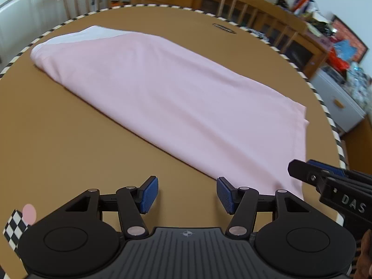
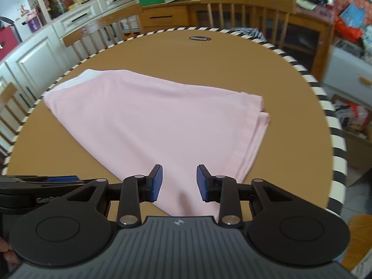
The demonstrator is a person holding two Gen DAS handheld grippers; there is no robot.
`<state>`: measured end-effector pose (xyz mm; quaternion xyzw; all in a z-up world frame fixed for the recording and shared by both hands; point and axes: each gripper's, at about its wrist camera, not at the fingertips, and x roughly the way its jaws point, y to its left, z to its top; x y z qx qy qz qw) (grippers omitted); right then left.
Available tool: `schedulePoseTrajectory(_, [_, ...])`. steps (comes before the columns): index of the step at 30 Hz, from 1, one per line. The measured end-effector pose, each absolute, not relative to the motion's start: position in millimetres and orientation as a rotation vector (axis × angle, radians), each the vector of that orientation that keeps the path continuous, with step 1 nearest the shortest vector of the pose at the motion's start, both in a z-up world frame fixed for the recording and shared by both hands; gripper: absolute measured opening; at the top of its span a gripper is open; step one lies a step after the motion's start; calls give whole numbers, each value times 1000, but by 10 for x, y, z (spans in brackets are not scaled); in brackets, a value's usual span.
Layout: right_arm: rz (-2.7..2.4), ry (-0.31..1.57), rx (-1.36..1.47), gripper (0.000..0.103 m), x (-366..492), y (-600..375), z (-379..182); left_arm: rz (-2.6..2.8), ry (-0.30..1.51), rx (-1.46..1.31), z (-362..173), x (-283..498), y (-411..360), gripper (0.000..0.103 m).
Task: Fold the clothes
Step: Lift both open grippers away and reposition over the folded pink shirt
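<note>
One pink cloth, folded into a long flat strip, lies across the round brown worktop, with two wooden chairs behind it. Two grippers tilt down over the worktop's near edge, side by side. The left gripper hovers over bare worktop just beside the cloth's near corner, released and holding nothing; the right gripper hangs over that corner, its blue pads parted, empty.
</note>
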<state>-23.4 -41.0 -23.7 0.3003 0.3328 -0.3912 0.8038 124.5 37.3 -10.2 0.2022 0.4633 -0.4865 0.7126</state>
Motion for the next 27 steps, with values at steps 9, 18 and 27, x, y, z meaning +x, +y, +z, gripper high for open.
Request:
schedulePoseTrajectory(9, [-609,792,558,34,-298,-749,-210,-874,1023,340,1,1056,254,59])
schedulePoseTrajectory(18, [-447,827,469,34,-598,-1138,-146,-735,1029,203,16,537,117,59])
schedulePoseTrajectory(27, [-413,855,420,41,-585,-1214,-106,-755,1030,102,51,520,210,59])
